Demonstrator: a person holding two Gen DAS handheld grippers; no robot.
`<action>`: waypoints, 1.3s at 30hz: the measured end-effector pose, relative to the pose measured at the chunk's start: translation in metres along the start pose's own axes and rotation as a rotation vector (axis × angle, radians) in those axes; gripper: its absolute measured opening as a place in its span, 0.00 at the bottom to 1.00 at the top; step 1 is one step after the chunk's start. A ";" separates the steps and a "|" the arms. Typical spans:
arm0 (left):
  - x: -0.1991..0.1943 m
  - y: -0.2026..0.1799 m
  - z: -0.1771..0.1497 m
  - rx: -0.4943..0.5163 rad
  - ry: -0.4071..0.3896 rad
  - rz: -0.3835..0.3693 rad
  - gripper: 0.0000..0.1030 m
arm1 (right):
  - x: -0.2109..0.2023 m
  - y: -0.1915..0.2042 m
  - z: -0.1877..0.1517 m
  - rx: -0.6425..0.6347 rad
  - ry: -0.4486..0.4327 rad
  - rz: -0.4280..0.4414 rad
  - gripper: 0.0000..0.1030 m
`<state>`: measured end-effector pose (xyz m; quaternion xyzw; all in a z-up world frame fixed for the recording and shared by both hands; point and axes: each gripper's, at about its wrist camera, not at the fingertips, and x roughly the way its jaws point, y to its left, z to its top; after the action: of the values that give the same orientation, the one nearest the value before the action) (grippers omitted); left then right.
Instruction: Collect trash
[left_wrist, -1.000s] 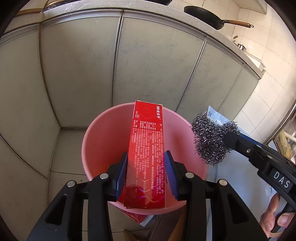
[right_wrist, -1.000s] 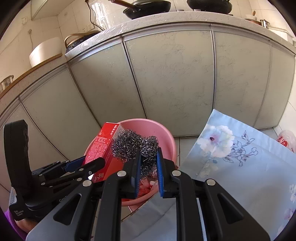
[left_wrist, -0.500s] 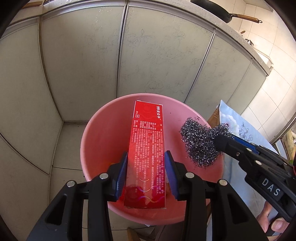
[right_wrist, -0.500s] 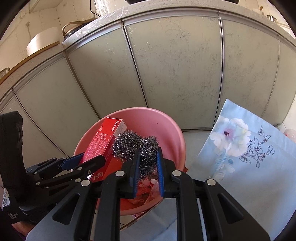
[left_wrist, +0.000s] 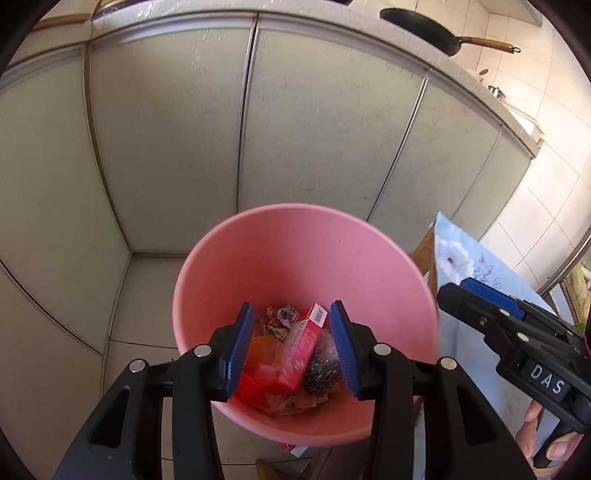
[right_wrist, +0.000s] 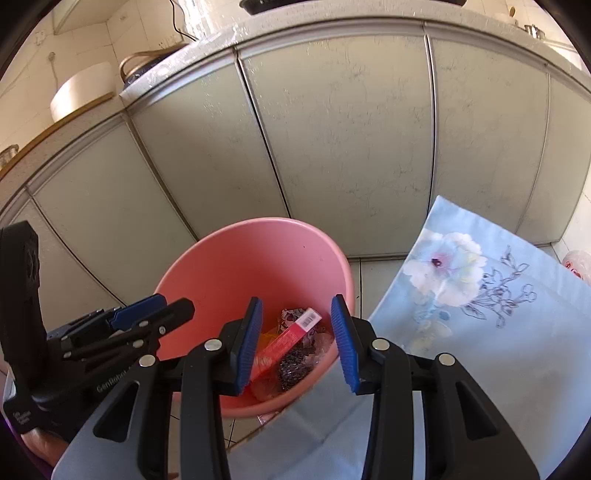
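Observation:
A pink bin (left_wrist: 295, 236) stands on the floor below both grippers. The red box (left_wrist: 303, 343) and the steel wool ball (left_wrist: 321, 373) lie at its bottom among other scraps. My left gripper (left_wrist: 291, 305) hovers over the bin, its jaws opening with nothing between the blue pads. My right gripper (right_wrist: 297, 300) hangs over the bin's right side, its jaws also opening and empty. In the right wrist view the bin (right_wrist: 240, 266), the box (right_wrist: 291, 338) and the steel wool (right_wrist: 295, 363) show between the fingers. The left gripper (right_wrist: 173, 302) reaches in from the left.
Grey cabinet doors (left_wrist: 314, 129) rise just behind the bin. A table under a blue floral cloth (right_wrist: 480, 295) sits close on the right. A wok (left_wrist: 424, 29) rests on the counter above. A person's hand (left_wrist: 535, 435) holds the right gripper's handle.
The red box left my left gripper and fell into the bin. The steel wool dropped out of my right gripper into the bin. Both pairs of jaws spread wider.

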<state>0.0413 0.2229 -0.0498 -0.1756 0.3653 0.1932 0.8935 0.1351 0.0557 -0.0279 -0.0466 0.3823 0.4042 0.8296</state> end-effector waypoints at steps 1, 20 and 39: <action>-0.004 -0.002 -0.001 0.003 -0.009 -0.001 0.41 | -0.007 0.000 -0.002 -0.003 -0.010 -0.008 0.38; -0.090 -0.046 -0.037 0.069 -0.100 -0.025 0.40 | -0.110 0.002 -0.072 0.012 -0.084 -0.156 0.56; -0.117 -0.064 -0.075 0.073 -0.086 0.027 0.42 | -0.153 0.010 -0.103 0.006 -0.173 -0.237 0.56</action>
<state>-0.0492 0.1086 -0.0045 -0.1296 0.3359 0.1993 0.9114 0.0079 -0.0747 0.0049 -0.0538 0.3023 0.3048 0.9016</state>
